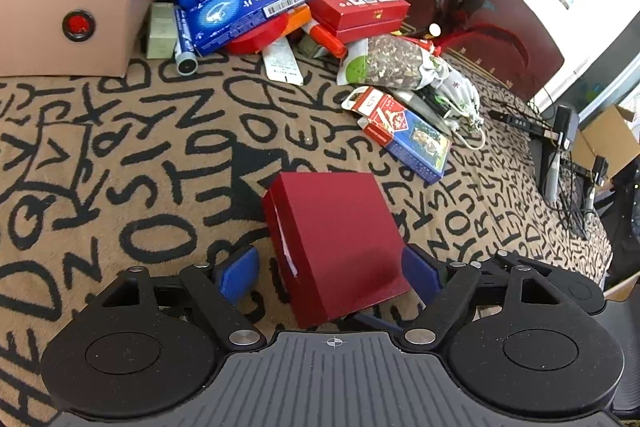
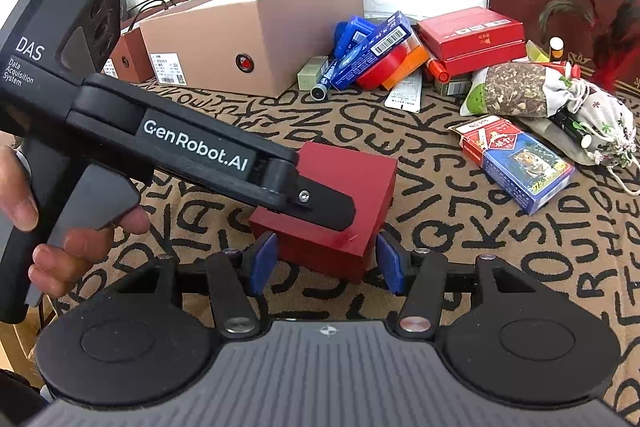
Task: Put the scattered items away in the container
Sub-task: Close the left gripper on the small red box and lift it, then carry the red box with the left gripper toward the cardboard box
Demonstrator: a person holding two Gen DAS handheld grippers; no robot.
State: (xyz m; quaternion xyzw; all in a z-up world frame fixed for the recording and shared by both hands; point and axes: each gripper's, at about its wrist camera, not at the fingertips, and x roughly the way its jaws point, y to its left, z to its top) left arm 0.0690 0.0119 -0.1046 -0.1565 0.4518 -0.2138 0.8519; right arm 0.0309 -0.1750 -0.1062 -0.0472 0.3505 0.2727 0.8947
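Both grippers angle down at the dark red box (image 1: 336,247) lying low in the frame's centre on the lettered cloth (image 1: 120,155). The left gripper (image 1: 332,267) straddles it with jaws wide, pads apparently clear; the right gripper (image 2: 326,259) stands half-spread at its near corner, not pressing. Only the right view shows the person's hand (image 2: 48,227) on the left tool and the open cardboard container (image 2: 256,31) at upper centre.
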